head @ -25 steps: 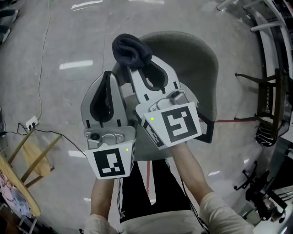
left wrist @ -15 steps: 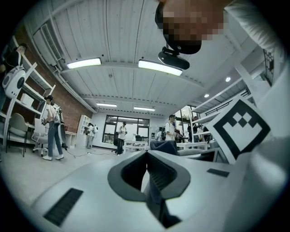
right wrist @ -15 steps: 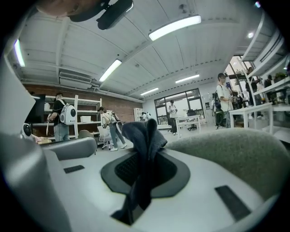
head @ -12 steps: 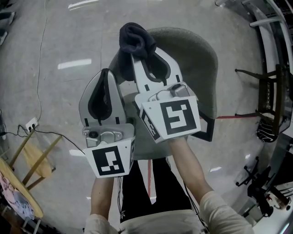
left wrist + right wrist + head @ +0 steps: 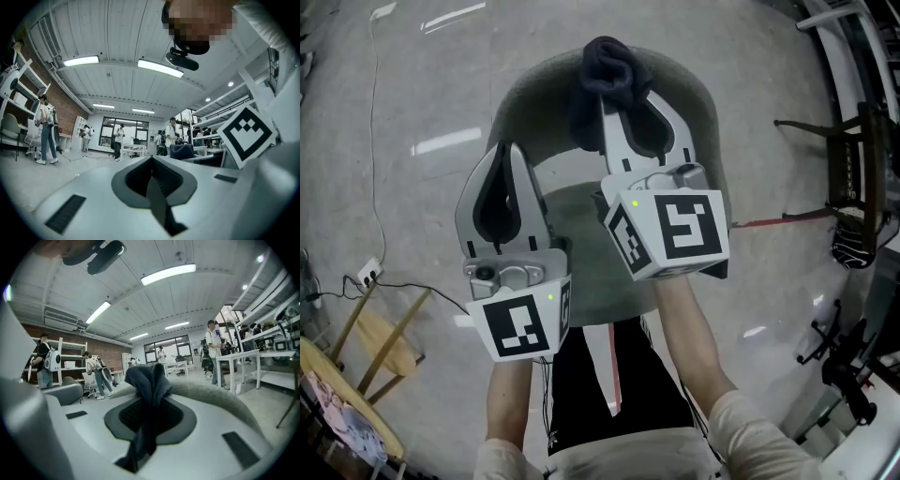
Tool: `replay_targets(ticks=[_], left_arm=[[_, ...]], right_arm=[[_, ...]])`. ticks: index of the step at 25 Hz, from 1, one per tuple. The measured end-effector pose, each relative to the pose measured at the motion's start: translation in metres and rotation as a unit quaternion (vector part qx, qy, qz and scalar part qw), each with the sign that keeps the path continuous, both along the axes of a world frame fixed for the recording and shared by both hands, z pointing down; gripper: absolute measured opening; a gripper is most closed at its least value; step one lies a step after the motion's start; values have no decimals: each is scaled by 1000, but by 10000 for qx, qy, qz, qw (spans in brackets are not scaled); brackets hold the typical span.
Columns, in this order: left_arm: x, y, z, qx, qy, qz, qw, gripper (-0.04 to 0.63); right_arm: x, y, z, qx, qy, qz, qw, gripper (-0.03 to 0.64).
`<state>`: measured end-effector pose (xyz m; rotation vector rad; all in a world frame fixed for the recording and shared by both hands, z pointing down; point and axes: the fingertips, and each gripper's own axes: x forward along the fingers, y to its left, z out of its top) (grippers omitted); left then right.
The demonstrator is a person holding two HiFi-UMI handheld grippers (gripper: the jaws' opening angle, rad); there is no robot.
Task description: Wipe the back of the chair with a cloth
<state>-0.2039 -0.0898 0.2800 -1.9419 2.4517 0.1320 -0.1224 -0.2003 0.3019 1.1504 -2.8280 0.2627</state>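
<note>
A grey-green chair (image 5: 705,112) with a curved back stands below me in the head view. My right gripper (image 5: 623,94) is shut on a dark blue cloth (image 5: 614,67), and the cloth sits against the top rim of the chair's back, near its middle. In the right gripper view the cloth (image 5: 147,380) bunches out between the jaws of the right gripper (image 5: 149,404), with the fuzzy chair rim (image 5: 213,397) just behind it. My left gripper (image 5: 502,169) hovers left of the seat, shut and empty. In its own view the left gripper (image 5: 151,164) has its jaws pressed together.
A wooden stool (image 5: 380,328) and a power strip with a cable (image 5: 364,277) lie at the lower left. A black frame chair (image 5: 853,187) and white shelving stand at the right. A red line (image 5: 769,220) crosses the floor. Several people (image 5: 96,373) stand far off.
My right gripper has carried the cloth along the chair back's rim, from its left end toward the middle. The left gripper has stayed beside it, shut.
</note>
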Motion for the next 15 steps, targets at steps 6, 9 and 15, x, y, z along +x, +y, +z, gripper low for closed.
replay_targets(ticks=[6, 9, 15], left_arm=[[25, -17, 3, -29, 5, 259, 9997, 15], [33, -25, 8, -56, 33, 355, 9993, 15], [56, -39, 12, -120, 38, 583, 9982, 15]], right_arm=[[29, -11, 3, 122, 110, 254, 9995, 58], [42, -16, 5, 142, 117, 415, 9990, 58], [81, -24, 5, 111, 138, 824, 9964, 58]])
